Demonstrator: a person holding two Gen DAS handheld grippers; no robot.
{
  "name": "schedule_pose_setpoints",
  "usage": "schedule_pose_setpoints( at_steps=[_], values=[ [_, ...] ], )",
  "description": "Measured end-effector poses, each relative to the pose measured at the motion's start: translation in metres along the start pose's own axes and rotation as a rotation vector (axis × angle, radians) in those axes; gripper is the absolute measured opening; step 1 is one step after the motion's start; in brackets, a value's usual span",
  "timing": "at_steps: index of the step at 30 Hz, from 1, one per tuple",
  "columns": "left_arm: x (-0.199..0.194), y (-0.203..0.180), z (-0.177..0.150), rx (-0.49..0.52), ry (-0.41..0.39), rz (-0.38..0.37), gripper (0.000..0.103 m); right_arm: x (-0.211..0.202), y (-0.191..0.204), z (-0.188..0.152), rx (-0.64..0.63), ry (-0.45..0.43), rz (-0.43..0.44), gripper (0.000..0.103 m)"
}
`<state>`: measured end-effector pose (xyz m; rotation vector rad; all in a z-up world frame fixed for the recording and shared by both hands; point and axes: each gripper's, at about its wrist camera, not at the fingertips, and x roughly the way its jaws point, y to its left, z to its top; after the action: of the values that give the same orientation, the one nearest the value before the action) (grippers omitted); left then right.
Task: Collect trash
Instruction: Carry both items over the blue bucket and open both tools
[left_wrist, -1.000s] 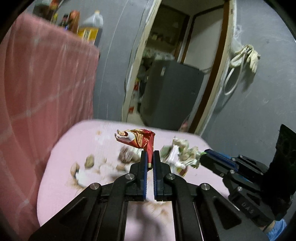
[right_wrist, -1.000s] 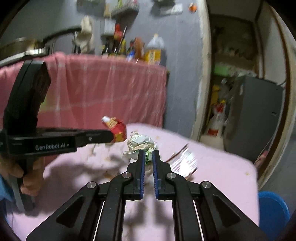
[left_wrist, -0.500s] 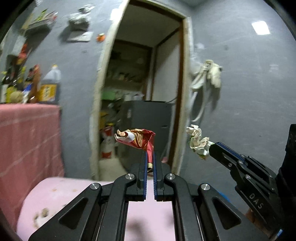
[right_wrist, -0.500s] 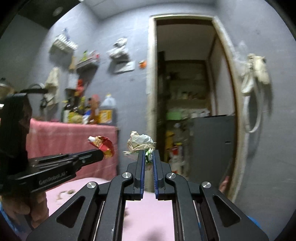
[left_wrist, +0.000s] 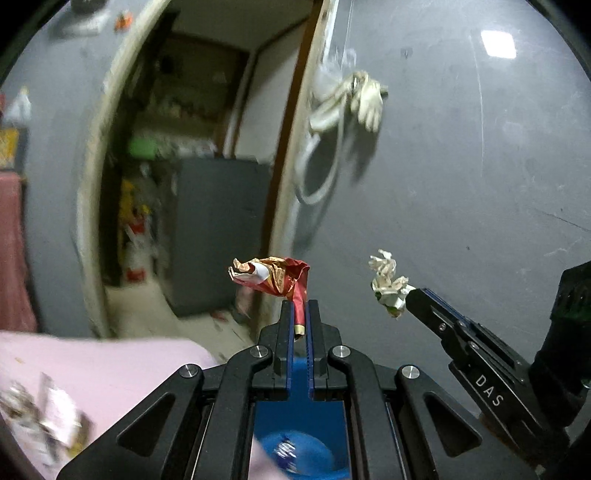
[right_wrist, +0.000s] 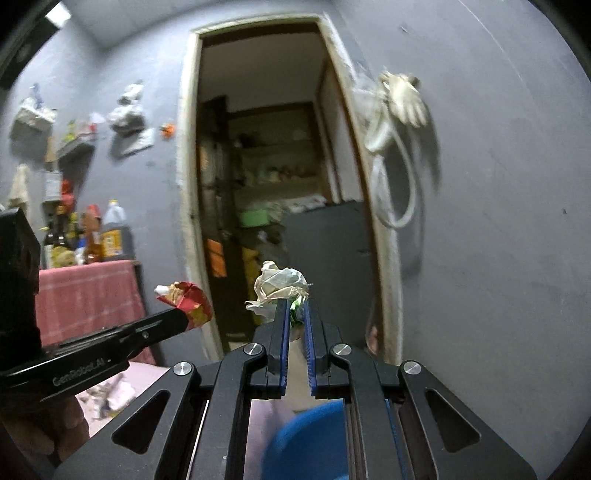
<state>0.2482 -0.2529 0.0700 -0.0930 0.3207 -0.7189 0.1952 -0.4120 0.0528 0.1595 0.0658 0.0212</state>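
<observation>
Wrappers (left_wrist: 273, 277) lifted off table, in grippers (left_wrist: 300, 314)

My left gripper (left_wrist: 300, 314) is matte black, its two fingers (left_wrist: 285, 332) lined with blue pads, silver screw heads dotting the linkage arms with their triangular cut-outs. My right gripper (right_wrist: 295, 314) is the same build: black frame, blue ridged pads, round silver screws. White lettering runs along each one's side, "DAS" and "GenRobot.AI".
</observation>
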Motion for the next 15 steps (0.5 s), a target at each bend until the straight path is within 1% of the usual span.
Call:
schedule_pose_setpoints(
  at_steps=[4,7,11,13,14,15],
  values=[
    [0.034,0.003,-0.011,-0.058,0.101,-0.022,0.004,0.007,-0.026,-0.012,0.037,0.066,-0.041,0.007],
    [0.048,0.005,-0.018,-0.075,0.143,-0.023,0.004,0.013,-0.037,-0.023,0.055,0.116,-0.055,0.009],
    [0.066,0.009,-0.026,-0.086,0.204,-0.02,0.006,0.026,-0.047,-0.035,0.092,0.193,-0.078,0.01],
    [0.074,0.01,-0.031,-0.089,0.23,-0.011,0.012,0.03,-0.051,-0.039,0.105,0.221,-0.082,0.01],
    [0.078,0.011,-0.035,-0.094,0.242,-0.008,0.019,0.032,-0.053,-0.041,0.109,0.232,-0.084,0.01],
    [0.08,0.013,-0.036,-0.101,0.249,-0.003,0.03,0.034,-0.055,-0.044,0.113,0.245,-0.085,0.01]
  ],
)
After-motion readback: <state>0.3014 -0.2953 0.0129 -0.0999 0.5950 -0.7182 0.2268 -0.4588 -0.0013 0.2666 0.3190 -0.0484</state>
